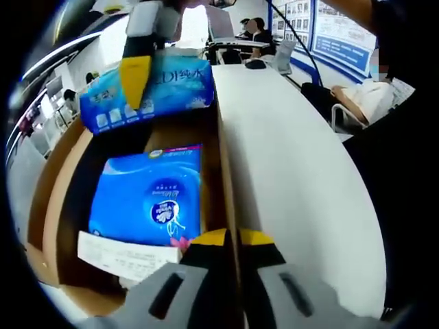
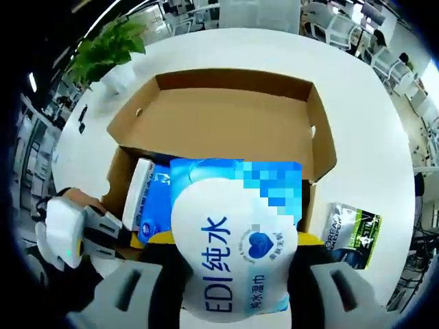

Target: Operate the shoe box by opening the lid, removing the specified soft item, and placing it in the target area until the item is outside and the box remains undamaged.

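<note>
Right gripper (image 2: 236, 250): its jaws were clamped on either side of the wipes pack (image 2: 236, 257), which bulged between them and hung above the box (image 2: 233, 89).
Right gripper from the left gripper view: it (image 1: 137, 75) came in from the top, yellow tip down, pinching the pack (image 1: 164, 92) over the far end of the box.
Left gripper (image 1: 232, 238): its yellow-tipped jaws were pressed nearly together on the box's right wall (image 1: 223, 157), one jaw inside and one outside.
Left gripper from the right gripper view: it (image 2: 89, 236) sat at the box's left edge.
Wipes pack: pale blue and white with blue print, lifted clear of the box's floor.
Box: brown cardboard, open, lid (image 2: 233, 103) folded back flat on the table (image 2: 357, 137).
Blue pack (image 1: 151, 195): lay flat inside the box, under the lifted wipes.
Paper slip (image 1: 120, 257): white, inside the box just beside the blue pack's near edge.
Green pouch (image 2: 353, 233): on the table, just beside the box's outer wall.
Plant (image 2: 110, 51): green leaves at the table's far edge.
People (image 1: 254, 31): seated well beyond the table.
</note>
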Demonstrator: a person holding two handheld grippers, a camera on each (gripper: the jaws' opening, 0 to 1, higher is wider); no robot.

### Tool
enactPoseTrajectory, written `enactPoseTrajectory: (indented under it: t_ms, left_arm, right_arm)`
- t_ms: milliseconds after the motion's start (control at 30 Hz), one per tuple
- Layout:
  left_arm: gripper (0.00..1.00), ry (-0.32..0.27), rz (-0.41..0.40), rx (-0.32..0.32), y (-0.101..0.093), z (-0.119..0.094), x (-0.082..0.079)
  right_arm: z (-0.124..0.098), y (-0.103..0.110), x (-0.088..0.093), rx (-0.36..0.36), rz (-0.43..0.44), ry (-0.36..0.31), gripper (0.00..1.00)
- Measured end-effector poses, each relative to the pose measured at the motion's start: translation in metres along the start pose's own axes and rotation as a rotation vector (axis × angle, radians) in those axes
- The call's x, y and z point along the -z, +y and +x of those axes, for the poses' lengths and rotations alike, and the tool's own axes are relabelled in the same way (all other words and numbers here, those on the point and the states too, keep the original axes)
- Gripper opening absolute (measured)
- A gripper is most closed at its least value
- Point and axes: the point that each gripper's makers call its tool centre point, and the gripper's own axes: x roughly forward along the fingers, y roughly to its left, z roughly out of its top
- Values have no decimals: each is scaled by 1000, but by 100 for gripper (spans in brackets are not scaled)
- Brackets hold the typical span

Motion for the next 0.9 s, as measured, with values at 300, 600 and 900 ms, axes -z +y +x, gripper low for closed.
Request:
enactPoseTrajectory:
  t_ms: [300, 600, 900]
  left_arm:
    - [3, -5, -3, 4, -1, 0, 0]
    - [3, -9, -4, 7, -1, 0, -1]
    - [3, -10, -6, 8, -5, -2, 1]
  right_arm:
    - [-20, 1, -18, -52, -124, -23, 60]
    - [-28, -14, -22, -48, -130, -11, 60]
    - [-48, -33, -19, -39, -110, -21, 60]
